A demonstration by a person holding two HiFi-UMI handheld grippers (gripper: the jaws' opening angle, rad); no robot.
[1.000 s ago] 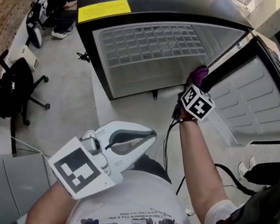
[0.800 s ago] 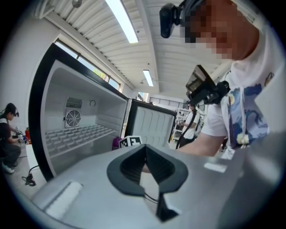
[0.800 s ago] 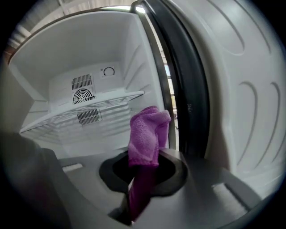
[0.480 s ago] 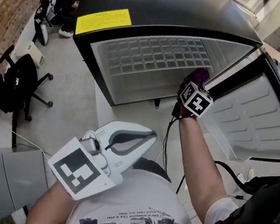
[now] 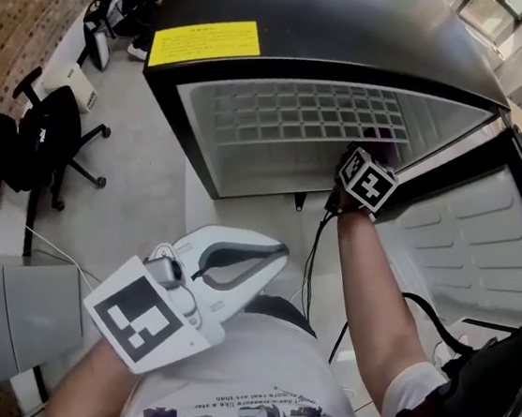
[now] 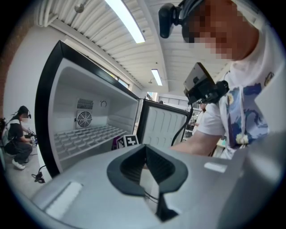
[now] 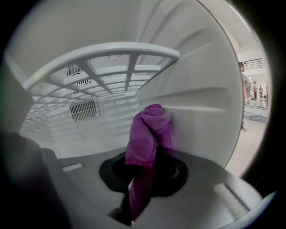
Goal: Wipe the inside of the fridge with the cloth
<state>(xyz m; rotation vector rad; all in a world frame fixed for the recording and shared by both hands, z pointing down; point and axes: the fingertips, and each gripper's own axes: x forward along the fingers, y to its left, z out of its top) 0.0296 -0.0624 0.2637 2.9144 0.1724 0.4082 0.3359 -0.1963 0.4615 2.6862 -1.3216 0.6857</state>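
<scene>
Black fridge (image 5: pixel 331 5) stands open in my head view, its door (image 5: pixel 472 234) swung to the right and a yellow label (image 5: pixel 203 42) on top. My right gripper (image 5: pixel 369 166) reaches into the cavity with the purple cloth (image 5: pixel 382 145) at its tip. My left gripper (image 5: pixel 280 246) hangs outside, near my chest.

Left gripper view: the 2 jaws meet at their tips, nothing between them.

Right gripper view: jaws clamped on the cloth, whose bunched top lies against the right inner wall (image 7: pixel 210 112), under the wire shelf (image 7: pixel 111 58).
</scene>
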